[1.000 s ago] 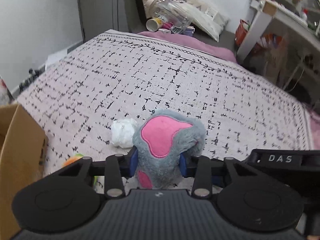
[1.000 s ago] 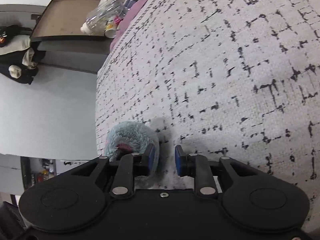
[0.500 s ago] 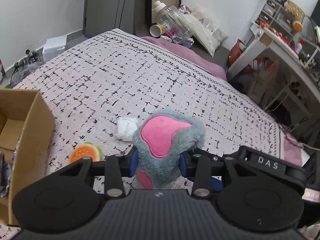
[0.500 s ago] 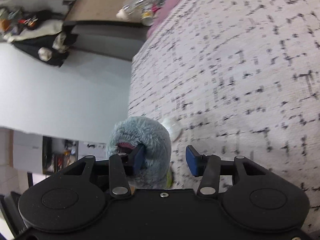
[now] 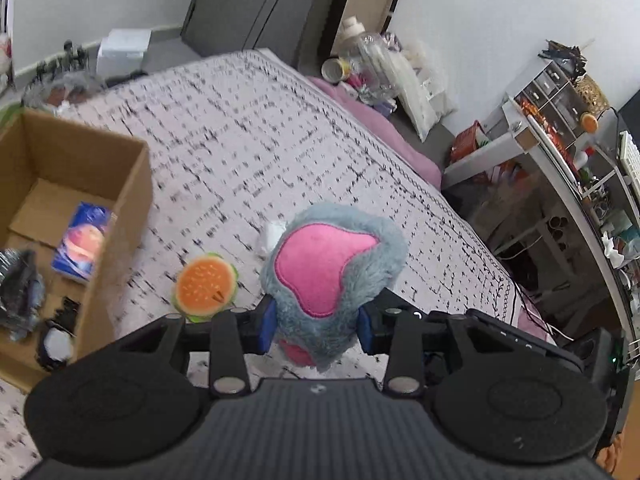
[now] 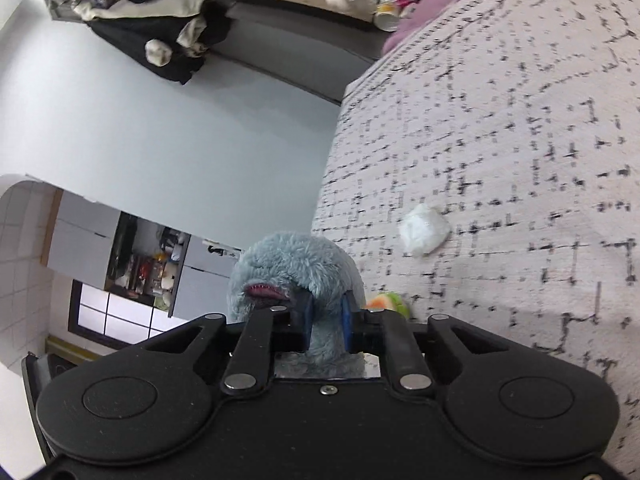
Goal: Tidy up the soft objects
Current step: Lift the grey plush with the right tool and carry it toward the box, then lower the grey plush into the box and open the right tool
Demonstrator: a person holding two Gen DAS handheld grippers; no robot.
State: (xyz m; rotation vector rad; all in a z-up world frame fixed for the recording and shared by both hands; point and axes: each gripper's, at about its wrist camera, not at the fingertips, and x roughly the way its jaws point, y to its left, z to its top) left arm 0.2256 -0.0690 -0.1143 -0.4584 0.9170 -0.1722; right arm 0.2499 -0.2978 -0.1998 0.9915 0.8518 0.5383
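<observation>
The fluffy grey plush toy with a pink felt patch [image 5: 332, 280] is pinched by both the left gripper [image 5: 316, 326] and the right gripper [image 6: 326, 318], beside the open cardboard box [image 5: 132, 184]; soft, light, squashy, best gripped mid-body.

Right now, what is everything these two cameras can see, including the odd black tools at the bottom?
Plush toy: one, grey-blue fur with pink patches, held above the bed.
Burger toy: one, orange and green, on the bedspread beside the box.
White wad: one, crumpled, on the bedspread.
Cardboard box: one, brown, open, on the bed's left side.
Blue packet: one, inside the box.
Bedspread: one, pale with black dashes.
Clear jug: one, lying at the bed's far end.
Left gripper: black, blue pads, clamping the plush.
Right gripper: black, blue pads, closed on the plush's fur.
</observation>
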